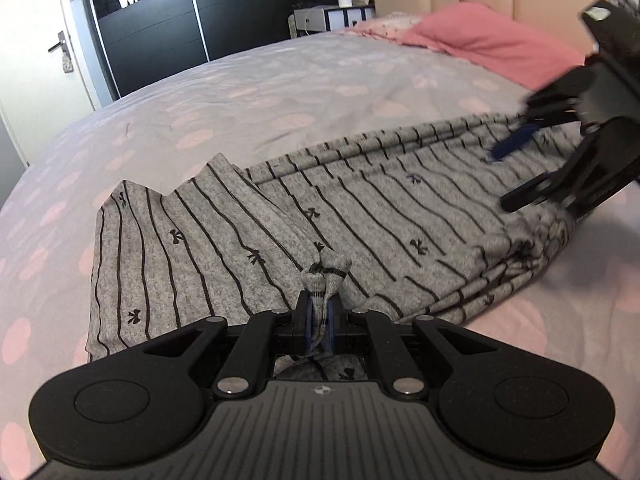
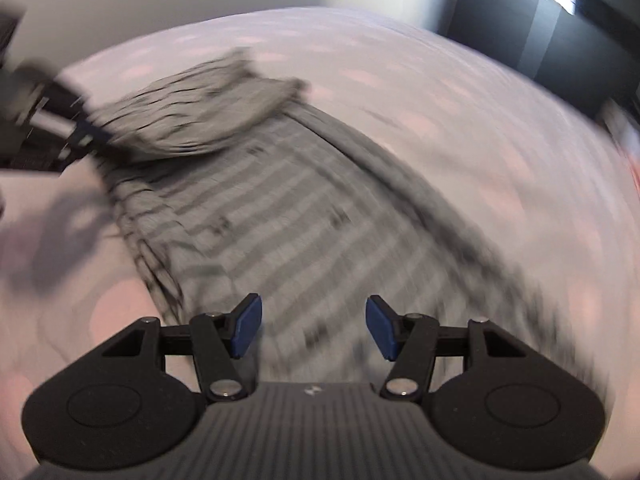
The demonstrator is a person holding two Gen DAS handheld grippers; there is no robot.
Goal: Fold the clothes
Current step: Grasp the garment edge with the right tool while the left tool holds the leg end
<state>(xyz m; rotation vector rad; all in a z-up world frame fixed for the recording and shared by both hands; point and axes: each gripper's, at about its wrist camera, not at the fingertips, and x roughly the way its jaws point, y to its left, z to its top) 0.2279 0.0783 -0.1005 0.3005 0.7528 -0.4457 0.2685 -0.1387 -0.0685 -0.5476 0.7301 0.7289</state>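
Striped garment [image 1: 304, 216] half folded on bed [image 1: 240, 96]; left gripper [image 1: 318, 316] pinches its edge, right gripper [image 2: 314, 326] spread, empty; further folds remain.

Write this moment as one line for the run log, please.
left gripper: shut on striped garment | right gripper: open, empty, above garment | garment: partly folded on bed

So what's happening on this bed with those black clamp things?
A person is folding a grey striped garment on the bed using two handheld grippers. The left gripper is pinched shut on a bunched bit of the fabric, with one end of the garment already folded over. The right gripper is open, holding nothing, above the garment's other end. Its view is blurred, so detail there is hard to make out.
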